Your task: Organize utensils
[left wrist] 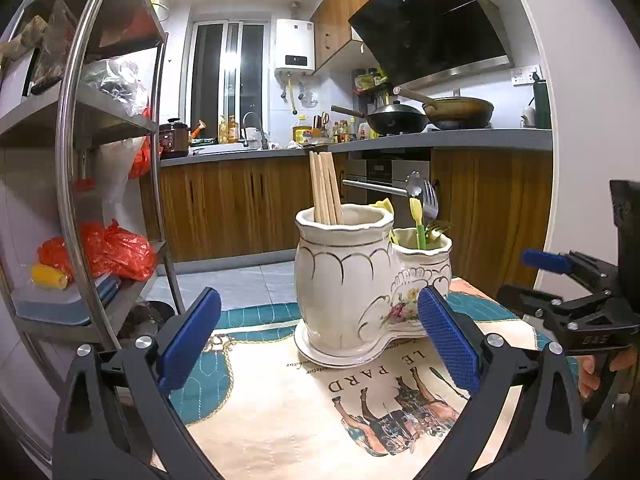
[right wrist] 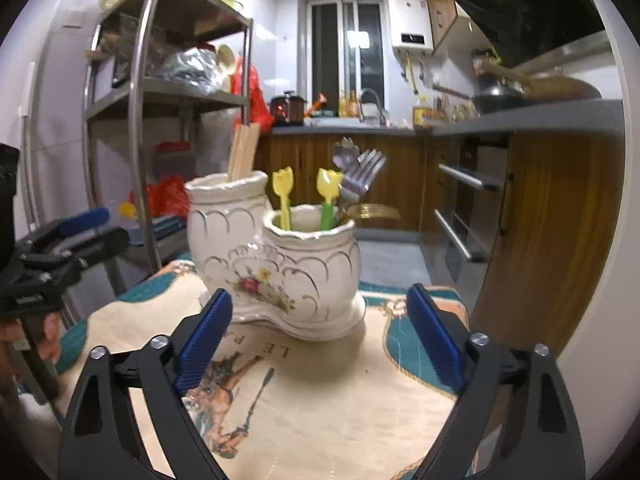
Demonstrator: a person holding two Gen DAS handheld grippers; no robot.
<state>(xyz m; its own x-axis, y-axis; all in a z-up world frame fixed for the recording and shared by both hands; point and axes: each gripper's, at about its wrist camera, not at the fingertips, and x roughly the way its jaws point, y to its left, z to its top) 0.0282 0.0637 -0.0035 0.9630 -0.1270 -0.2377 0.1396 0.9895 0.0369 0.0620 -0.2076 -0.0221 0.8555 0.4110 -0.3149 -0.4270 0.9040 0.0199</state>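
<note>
Tools (left wrist: 320, 338) (right wrist: 320, 336) wide open, empty.

White two-pot ceramic holder (right wrist: 276, 276) (upright) holds chopsticks (right wrist: 242, 152), forks (right wrist: 366, 176).

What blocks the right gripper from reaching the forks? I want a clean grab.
Partly: the two yellow tulip-topped utensils stand in the same short cup, just left of the forks. The open right gripper otherwise has free space ahead.
</note>
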